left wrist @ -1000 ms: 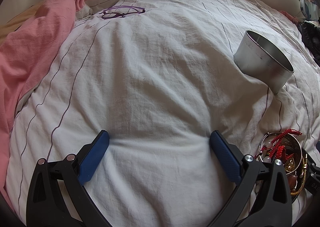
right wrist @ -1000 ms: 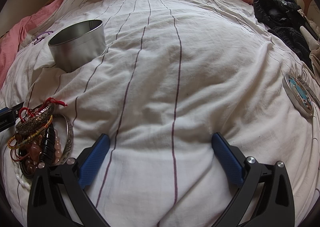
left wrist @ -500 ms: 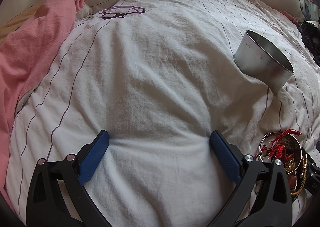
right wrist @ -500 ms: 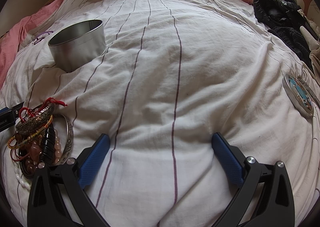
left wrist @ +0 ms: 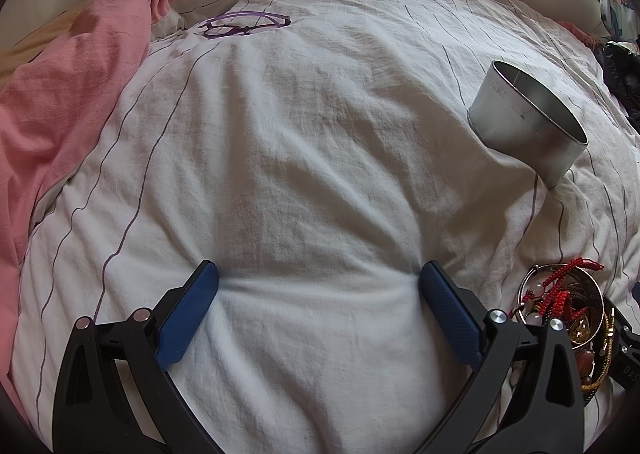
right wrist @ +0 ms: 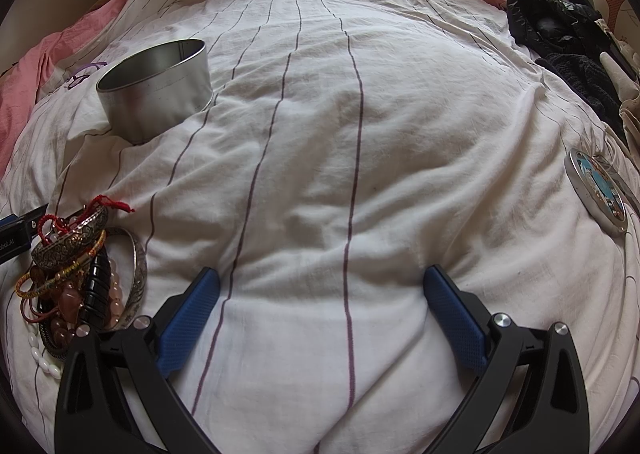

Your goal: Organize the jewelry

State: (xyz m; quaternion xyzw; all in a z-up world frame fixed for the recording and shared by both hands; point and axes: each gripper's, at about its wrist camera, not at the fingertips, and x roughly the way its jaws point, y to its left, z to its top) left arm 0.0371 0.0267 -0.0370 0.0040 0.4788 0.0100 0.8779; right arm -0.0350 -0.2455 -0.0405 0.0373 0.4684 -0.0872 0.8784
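Bed: white striped duvet (right wrist: pixel 320 174) under both my grippers.
Left gripper (left wrist: pixel 318 278): spread wide, holding nothing.
Right gripper (right wrist: pixel 322 280): likewise.
Jewelry pile (right wrist: pixel 76 274): between them, near the open tin (right wrist: pixel 156 86).

A white quilt with thin purple stripes (left wrist: pixel 320 158) spreads ahead. Far ahead to the left lie folded purple-framed glasses (left wrist: pixel 244 25), beside a rumpled pink sheet (left wrist: pixel 68 78). Far ahead to the right sits a heap of black clothing (right wrist: pixel 560 38).
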